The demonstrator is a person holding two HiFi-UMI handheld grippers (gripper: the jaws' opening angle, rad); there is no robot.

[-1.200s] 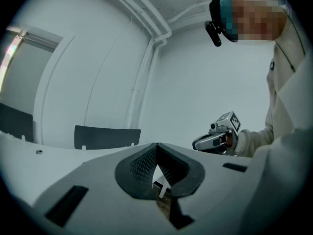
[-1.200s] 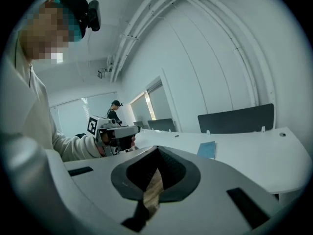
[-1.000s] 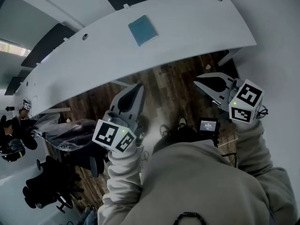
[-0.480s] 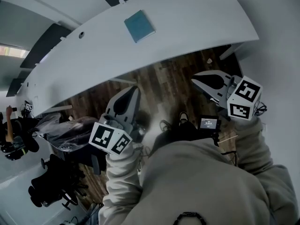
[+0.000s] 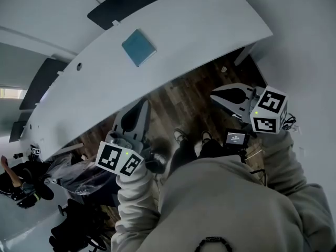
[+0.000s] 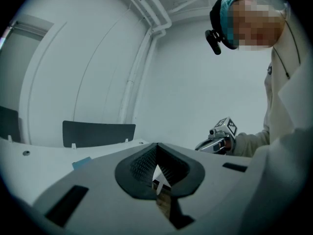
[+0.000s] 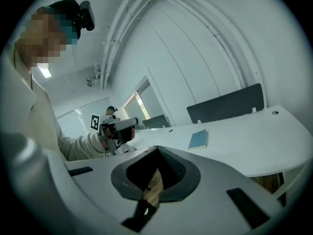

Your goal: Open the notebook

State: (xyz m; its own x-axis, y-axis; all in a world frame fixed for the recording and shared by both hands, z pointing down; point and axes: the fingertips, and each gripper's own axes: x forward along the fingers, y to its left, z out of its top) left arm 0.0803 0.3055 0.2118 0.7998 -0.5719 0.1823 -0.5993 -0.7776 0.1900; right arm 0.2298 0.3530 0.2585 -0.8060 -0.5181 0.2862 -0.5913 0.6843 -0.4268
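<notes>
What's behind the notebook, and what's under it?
Behind the notebook a dark panel stands along the desk's far edge, bare desk between. The notebook lies flat on the desk; whatever is under it, and its pages, are covered.

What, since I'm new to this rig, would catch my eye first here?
A closed teal notebook lies flat on the curved white desk, far from both tools. Nearer the person, the left gripper and the right gripper hang over the dark wood floor, both shut and empty.
</notes>
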